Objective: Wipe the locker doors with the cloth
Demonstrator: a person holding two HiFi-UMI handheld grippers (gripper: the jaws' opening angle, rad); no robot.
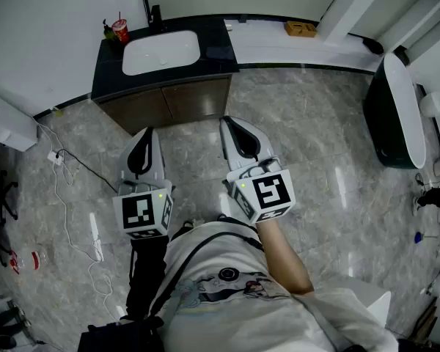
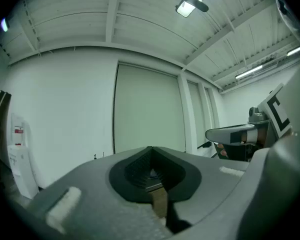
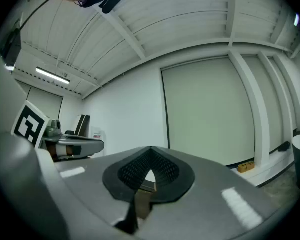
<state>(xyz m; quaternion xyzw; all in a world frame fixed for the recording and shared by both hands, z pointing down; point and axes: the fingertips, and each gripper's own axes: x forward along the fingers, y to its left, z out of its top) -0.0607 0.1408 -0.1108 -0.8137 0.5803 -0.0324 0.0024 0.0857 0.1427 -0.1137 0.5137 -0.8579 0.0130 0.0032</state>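
Note:
No cloth and no locker doors show in any view. In the head view my left gripper (image 1: 144, 133) and my right gripper (image 1: 232, 123) are held side by side over a grey marble floor, both aimed at a dark vanity (image 1: 169, 101). Both are shut, and nothing sits between their jaws. Seen from its own camera, the left gripper (image 2: 150, 153) has its jaws meeting in front of a white wall and a pale panel (image 2: 147, 109). The right gripper (image 3: 150, 151) is shut the same way, with the left gripper (image 3: 75, 145) beside it.
The vanity carries a white basin (image 1: 161, 52) and a red cup (image 1: 120, 30). A white cable (image 1: 62, 196) trails over the floor at left, near a bottle (image 1: 26, 261). A dark tub (image 1: 396, 108) stands at right, and a small wooden box (image 1: 301, 28) rests on the far ledge.

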